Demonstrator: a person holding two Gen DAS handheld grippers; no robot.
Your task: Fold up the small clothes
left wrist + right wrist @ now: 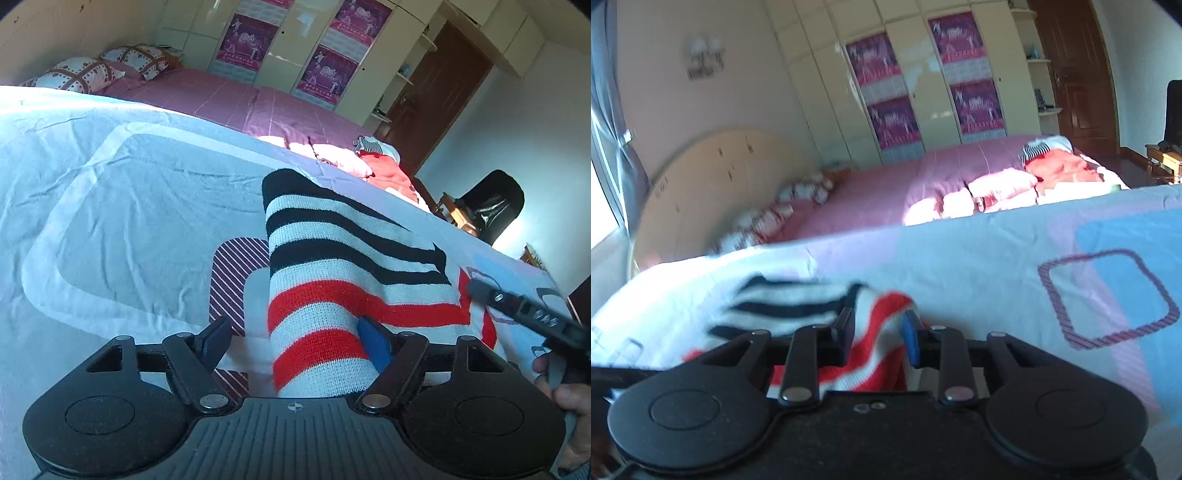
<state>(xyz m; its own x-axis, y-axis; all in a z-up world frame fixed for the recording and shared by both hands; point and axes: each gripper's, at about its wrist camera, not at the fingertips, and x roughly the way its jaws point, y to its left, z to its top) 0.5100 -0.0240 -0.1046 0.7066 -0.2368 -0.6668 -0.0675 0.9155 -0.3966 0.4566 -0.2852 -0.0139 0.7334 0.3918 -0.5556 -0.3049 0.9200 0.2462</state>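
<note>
low in the middle, a striped knit top (332,280) between the left gripper (295,343), spread wide. right gripper (877,338) partly shut around red stripes; real pinch hard to tell.

Daylit room, fairly bright. Sun patch blew out the pink bedspread (229,99) at mid-frame in the left wrist view, and the clothes pile (1004,192) right of center in the right wrist view. Window glare sat at far left edge there. Left view was sharp; right view was motion-blurred, esp. the striped knit garment (798,302) and pillows (775,214). Strong fisheye bending, dark vignette at corners in both.
</note>
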